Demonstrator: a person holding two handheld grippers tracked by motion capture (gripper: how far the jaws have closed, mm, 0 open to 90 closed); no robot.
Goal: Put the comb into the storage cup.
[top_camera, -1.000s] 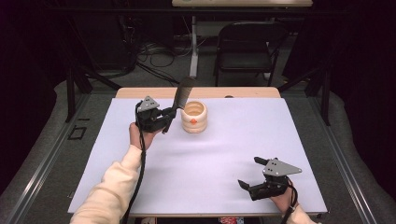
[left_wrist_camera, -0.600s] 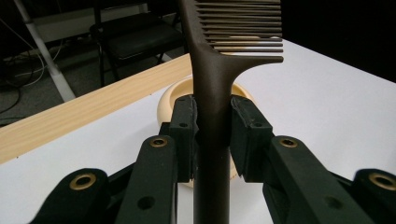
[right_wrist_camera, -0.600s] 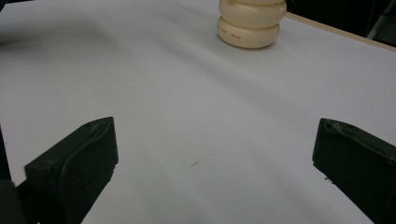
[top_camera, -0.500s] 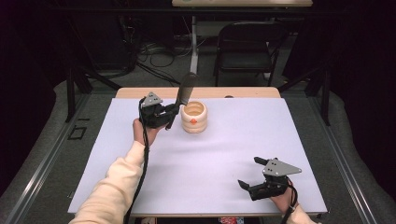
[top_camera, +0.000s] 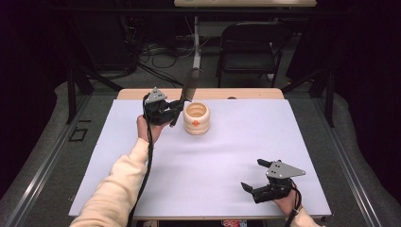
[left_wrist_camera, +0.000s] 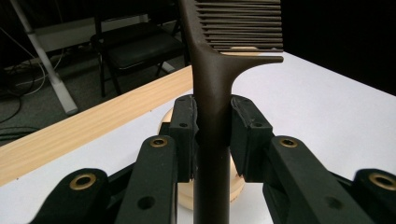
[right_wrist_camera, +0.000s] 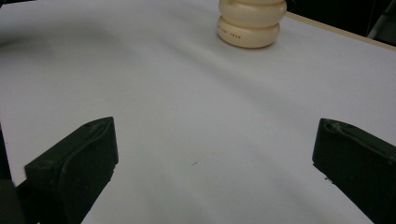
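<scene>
A dark brown comb (top_camera: 187,90) (left_wrist_camera: 212,93) stands nearly upright, teeth end up, with my left gripper (top_camera: 172,109) (left_wrist_camera: 212,126) shut on its handle. It is held just left of a cream ribbed cup (top_camera: 196,117) (right_wrist_camera: 251,21) at the back middle of the white table (top_camera: 213,161). In the left gripper view the cup (left_wrist_camera: 236,184) sits behind the pads. My right gripper (top_camera: 253,176) (right_wrist_camera: 212,158) rests near the front right of the table, open, with nothing between its jaws.
A bare wooden strip (top_camera: 246,93) runs along the table's far edge. Behind it stand a black folding chair (top_camera: 250,52) and cables on the floor. The table's front edge lies just below the right gripper.
The left gripper with the comb has shifted slightly right, closer to the cup. The right gripper has stayed where it was.
</scene>
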